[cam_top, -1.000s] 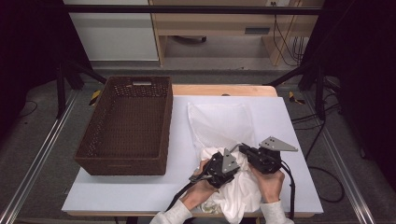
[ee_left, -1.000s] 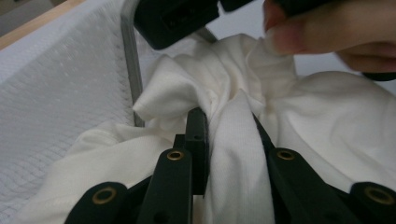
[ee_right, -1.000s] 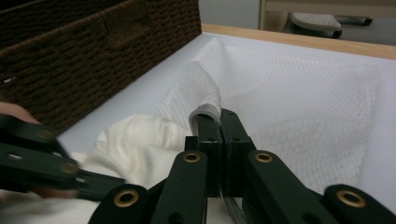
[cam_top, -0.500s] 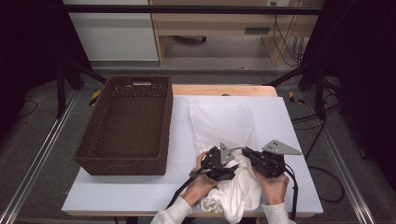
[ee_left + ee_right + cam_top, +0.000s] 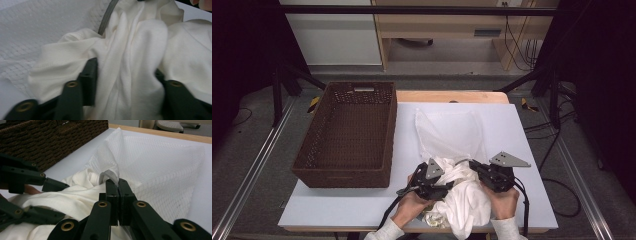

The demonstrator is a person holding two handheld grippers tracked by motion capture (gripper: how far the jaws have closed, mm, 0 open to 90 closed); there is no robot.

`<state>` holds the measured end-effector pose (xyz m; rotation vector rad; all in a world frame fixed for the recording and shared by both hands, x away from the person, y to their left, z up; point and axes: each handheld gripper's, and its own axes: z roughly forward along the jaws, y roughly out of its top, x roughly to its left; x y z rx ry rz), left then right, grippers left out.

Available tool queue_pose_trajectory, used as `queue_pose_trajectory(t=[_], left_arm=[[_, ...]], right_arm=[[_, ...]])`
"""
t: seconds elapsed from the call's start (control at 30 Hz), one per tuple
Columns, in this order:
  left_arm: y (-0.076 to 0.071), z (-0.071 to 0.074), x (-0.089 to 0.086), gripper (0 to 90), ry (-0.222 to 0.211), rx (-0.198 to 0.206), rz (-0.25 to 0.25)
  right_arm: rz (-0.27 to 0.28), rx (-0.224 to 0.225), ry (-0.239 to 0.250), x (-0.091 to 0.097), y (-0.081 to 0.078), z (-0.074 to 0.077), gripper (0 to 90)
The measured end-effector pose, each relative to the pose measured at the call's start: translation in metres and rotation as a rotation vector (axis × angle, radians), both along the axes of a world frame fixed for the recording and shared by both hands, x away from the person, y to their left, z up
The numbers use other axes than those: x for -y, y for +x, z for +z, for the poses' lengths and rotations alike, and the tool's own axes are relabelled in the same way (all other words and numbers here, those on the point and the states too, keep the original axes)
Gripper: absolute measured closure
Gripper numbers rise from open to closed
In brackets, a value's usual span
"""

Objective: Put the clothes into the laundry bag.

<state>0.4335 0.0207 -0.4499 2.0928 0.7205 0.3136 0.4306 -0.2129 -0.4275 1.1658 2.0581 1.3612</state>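
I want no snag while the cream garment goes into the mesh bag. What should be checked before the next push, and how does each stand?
1. Right gripper clamped on the mesh bag rim: ok, jaws shut on its grey edge strip.
2. Left gripper has the cream garment: cannot tell; the jaws have just been closing with a fold between them, but firm pressure is unclear.
3. Bag mouth lifted open: ok, held raised above the garment.
4. Garment's leading edge at the mouth: ok, tucked under the rim.
5. Rest of garment free: not ok, a bulk lies bunched near the table front edge.
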Motion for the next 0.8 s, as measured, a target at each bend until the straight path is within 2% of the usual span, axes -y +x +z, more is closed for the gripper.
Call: queue_pose_trajectory(t=[0.03, 0.1, 0.13, 0.2, 0.27, 0.33, 0.43, 0.5, 0.57, 0.6, 0.67, 0.73, 0.8], left_arm=[[-0.002, 0.001, 0.001, 64.9, 0.001, 0.015, 0.006], [-0.006, 0.003, 0.002, 71.2, -0.004, 0.037, 0.016], [-0.008, 0.006, 0.003, 72.0, -0.008, 0.046, 0.017], [-0.011, 0.015, 0.005, 72.7, -0.054, 0.053, 0.015], [-0.014, 0.024, 0.009, 72.8, -0.064, 0.077, 0.014], [-0.014, 0.03, 0.018, 72.7, -0.042, 0.098, 0.015], [-0.01, 0.027, 0.035, 72.2, 0.01, 0.093, 0.014], [-0.002, 0.016, 0.051, 71.6, 0.078, 0.098, 0.014], [0.007, 0.004, 0.061, 70.8, 0.13, 0.081, 0.008], [0.012, 0.0, 0.064, 70.1, 0.142, 0.076, 0.009], [0.014, 0.0, 0.065, 68.8, 0.146, 0.072, 0.007], [0.012, -0.001, 0.064, 66.3, 0.139, 0.094, 0.0], [0.01, 0.002, 0.057, 55.8, 0.103, 0.088, -0.002]], right_arm=[[0.001, -0.003, 0.004, 0.0, 0.0, 0.0, 89.0], [0.0, -0.002, 0.005, 0.0, 0.001, -0.001, 89.0], [0.001, -0.001, 0.006, -0.001, 0.001, -0.001, 89.0], [0.003, 0.0, 0.009, -0.001, 0.001, -0.001, 89.0], [0.006, 0.001, 0.022, -0.002, 0.001, 0.0, 89.0], [0.009, 0.008, 0.022, -0.003, 0.001, 0.001, 89.1], [0.003, 0.014, 0.021, -0.003, 0.0, 0.002, 89.1], [-0.005, 0.02, 0.024, -0.002, 0.0, 0.003, 89.1], [0.004, 0.026, 0.044, 0.001, -0.002, 0.006, 89.0], [0.012, 0.025, 0.046, 0.002, -0.002, 0.008, 89.1], [0.017, 0.025, 0.027, 0.001, -0.004, 0.009, 89.1], [0.021, 0.024, 0.037, 0.0, -0.004, 0.007, 89.1], [0.02, 0.016, 0.038, -0.001, -0.003, 0.006, 89.1]])
